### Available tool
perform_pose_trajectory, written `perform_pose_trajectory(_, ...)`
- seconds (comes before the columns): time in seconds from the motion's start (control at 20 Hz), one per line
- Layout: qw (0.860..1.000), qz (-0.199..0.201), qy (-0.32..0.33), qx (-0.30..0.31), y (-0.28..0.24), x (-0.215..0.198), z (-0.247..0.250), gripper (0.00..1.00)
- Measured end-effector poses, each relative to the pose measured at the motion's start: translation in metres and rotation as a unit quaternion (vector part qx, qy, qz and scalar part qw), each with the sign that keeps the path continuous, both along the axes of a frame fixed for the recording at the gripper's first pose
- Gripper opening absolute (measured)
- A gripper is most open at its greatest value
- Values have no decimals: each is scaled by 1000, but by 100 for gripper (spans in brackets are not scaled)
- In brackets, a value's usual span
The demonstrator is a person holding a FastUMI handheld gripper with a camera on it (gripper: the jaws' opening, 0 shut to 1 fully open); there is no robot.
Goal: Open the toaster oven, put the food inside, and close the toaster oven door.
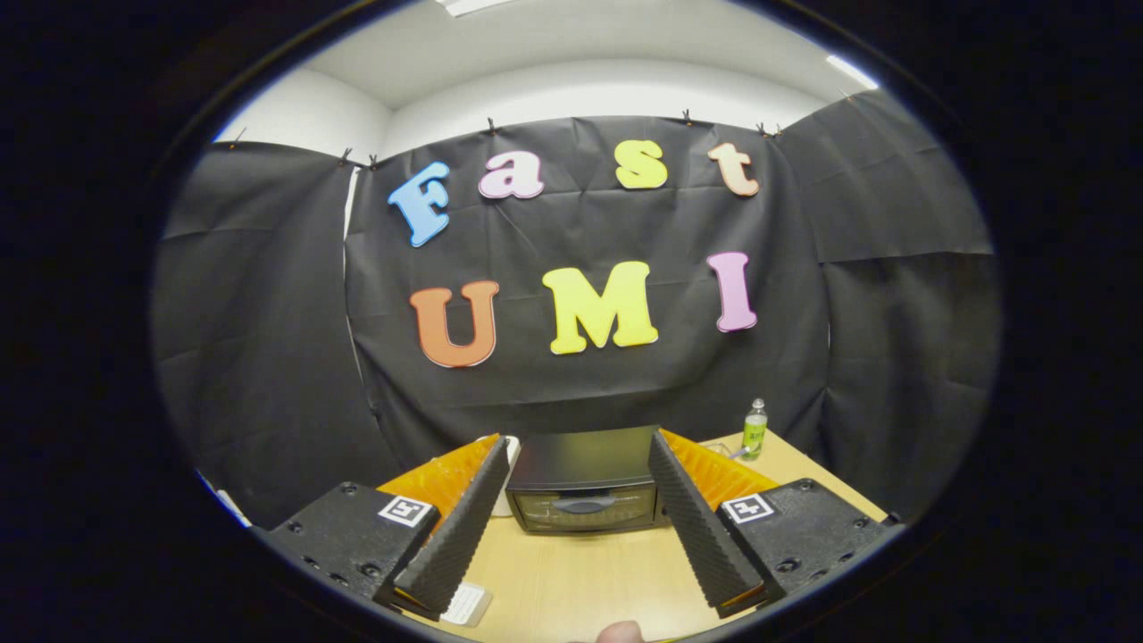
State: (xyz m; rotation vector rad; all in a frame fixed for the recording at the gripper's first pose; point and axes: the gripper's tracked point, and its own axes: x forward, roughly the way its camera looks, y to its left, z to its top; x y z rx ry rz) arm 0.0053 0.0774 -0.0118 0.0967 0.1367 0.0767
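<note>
The gripper point(579, 518) holds nothing, its fingers spread wide above the wooden table point(580, 580). Beyond them at twelve o'clock sits the toaster oven point(585, 487), door shut; this fits either end of the task. A bottle point(755, 429) stands at two o'clock. Any approach should stay level with the door handle point(585, 505).

At twelve o'clock beyond my fingers, the toaster oven point(585, 482) is black on top with a dark grey glass door. The table point(580, 580) under it is pale tan wood. At two o'clock, the bottle point(755, 429) is clear with a green label. The white card point(466, 605) at seven o'clock is plain.
</note>
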Motion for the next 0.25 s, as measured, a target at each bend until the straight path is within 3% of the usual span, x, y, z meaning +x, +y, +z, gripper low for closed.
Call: perform_pose_trajectory(0.25,1000,6,-18,-16,7,1,7,100)
